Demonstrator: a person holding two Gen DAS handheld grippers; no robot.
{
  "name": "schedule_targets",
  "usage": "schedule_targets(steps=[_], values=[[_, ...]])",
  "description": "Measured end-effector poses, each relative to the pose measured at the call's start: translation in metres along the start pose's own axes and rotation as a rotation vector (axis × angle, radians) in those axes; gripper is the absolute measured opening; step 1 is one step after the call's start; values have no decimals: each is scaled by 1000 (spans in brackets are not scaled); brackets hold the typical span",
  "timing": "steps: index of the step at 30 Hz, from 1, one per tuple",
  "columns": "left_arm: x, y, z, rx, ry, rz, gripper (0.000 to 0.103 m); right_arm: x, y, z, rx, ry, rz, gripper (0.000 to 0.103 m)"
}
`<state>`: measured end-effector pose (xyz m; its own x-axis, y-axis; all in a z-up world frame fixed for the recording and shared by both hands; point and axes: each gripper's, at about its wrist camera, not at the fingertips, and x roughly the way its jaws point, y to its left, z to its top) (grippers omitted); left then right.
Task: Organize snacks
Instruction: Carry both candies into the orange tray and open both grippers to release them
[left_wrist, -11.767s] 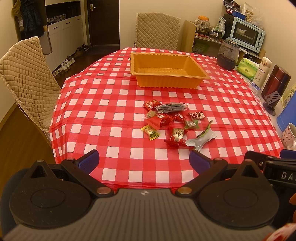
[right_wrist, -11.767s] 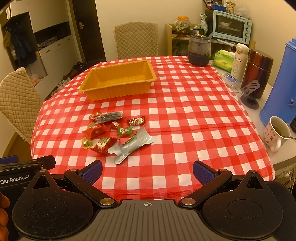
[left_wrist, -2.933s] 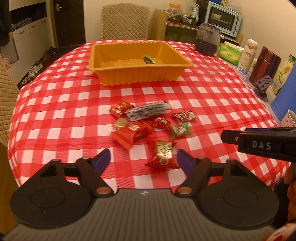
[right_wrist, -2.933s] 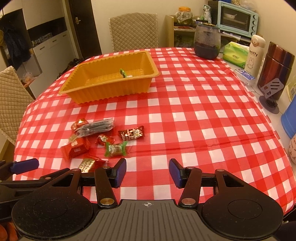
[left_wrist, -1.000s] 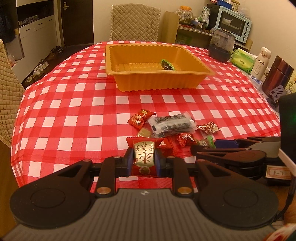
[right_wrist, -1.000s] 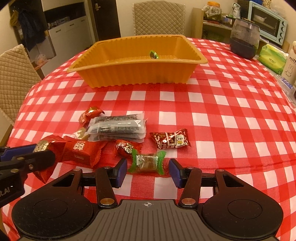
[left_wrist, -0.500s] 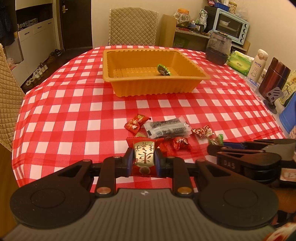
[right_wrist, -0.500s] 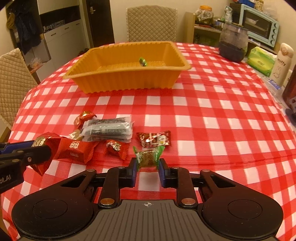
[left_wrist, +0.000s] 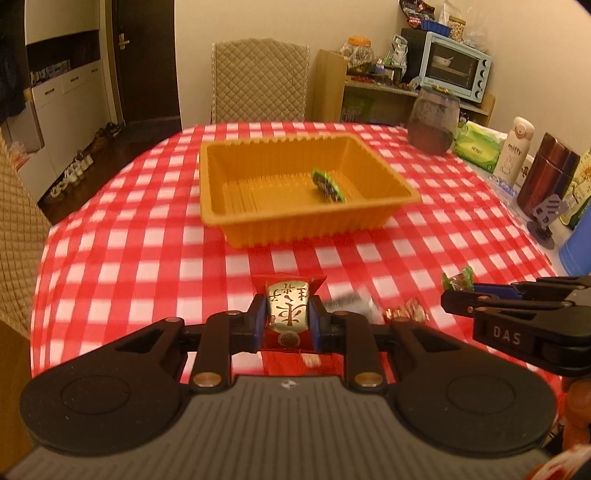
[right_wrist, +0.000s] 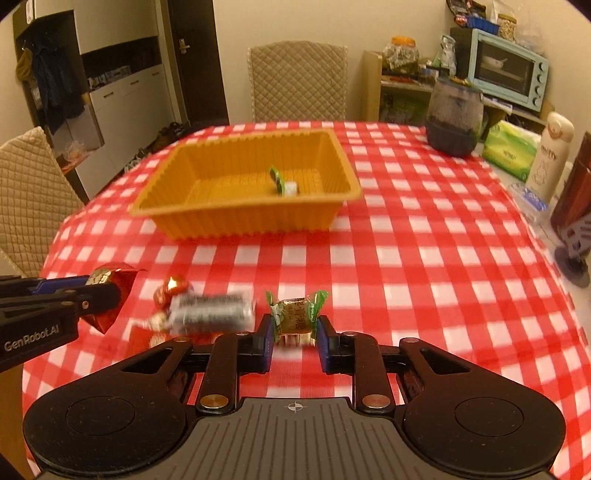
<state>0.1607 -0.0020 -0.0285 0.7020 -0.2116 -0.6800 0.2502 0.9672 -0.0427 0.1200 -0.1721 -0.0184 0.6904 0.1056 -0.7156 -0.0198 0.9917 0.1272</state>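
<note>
The left hand-held gripper (left_wrist: 285, 320) clamps a red-and-gold snack packet (left_wrist: 288, 308); the right hand-held gripper (right_wrist: 294, 339) pinches a green-wrapped candy (right_wrist: 295, 312). Both hang above the desk (right_wrist: 424, 266), near the orange basket (left_wrist: 306, 227).

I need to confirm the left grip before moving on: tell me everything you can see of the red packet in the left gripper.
The red snack packet is shiny foil with a gold label bearing dark Chinese characters and a small round emblem below. It stands upright, label facing the camera, clamped on both sides by the left gripper; its flared top edge sticks out above the blue pads. It looks held above the checked tablecloth, touching nothing else visible.
</note>
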Motion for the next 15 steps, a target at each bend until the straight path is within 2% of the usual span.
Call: schedule_targets(steps=[15], values=[[45, 20, 83, 10, -77, 2, 22, 36, 3, 100, -11, -58, 59, 24]])
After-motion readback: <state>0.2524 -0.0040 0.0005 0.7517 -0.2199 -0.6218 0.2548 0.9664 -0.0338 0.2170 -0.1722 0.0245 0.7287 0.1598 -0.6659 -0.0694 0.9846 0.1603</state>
